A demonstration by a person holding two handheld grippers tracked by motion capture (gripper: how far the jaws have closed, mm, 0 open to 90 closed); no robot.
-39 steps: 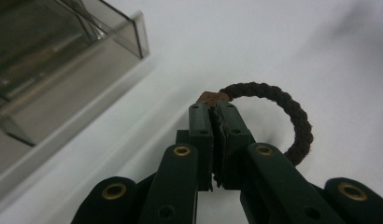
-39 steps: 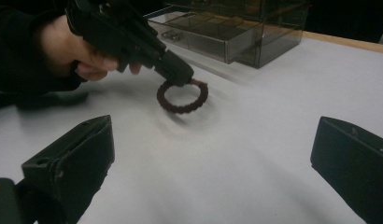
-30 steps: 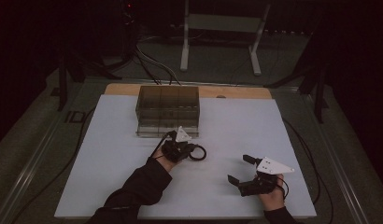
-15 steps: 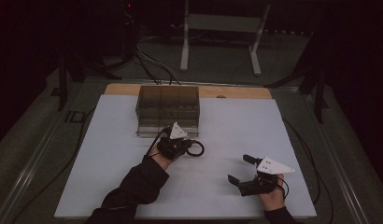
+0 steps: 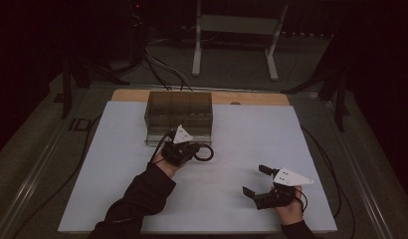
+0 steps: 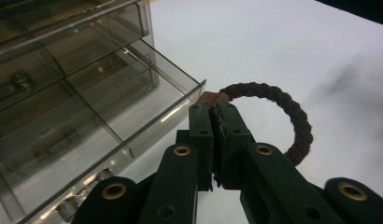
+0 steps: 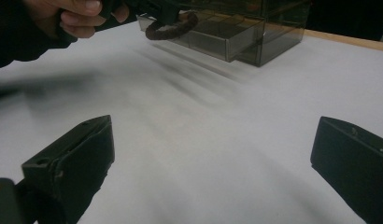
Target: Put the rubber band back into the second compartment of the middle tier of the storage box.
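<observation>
The right gripper [image 5: 255, 180] rested near the white worktop's [image 5: 242, 144] front edge, jaws spread wide; farther in, the left gripper [image 6: 213, 109] clenched a dark braided rope ring [image 6: 292, 116] beside the smoky plastic drawer organiser's [image 5: 178, 110] pulled-out drawer [image 6: 133, 116]; no writing was legible.

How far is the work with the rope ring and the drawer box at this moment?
Done: one drawer of the clear drawer box is pulled open, and the left gripper is shut on the dark rope ring at its brown band. In hand: the ring hangs above the white table, beside the drawer's front corner. Left: probably putting the ring into the drawer and closing it. The right gripper rests open, apart.
</observation>
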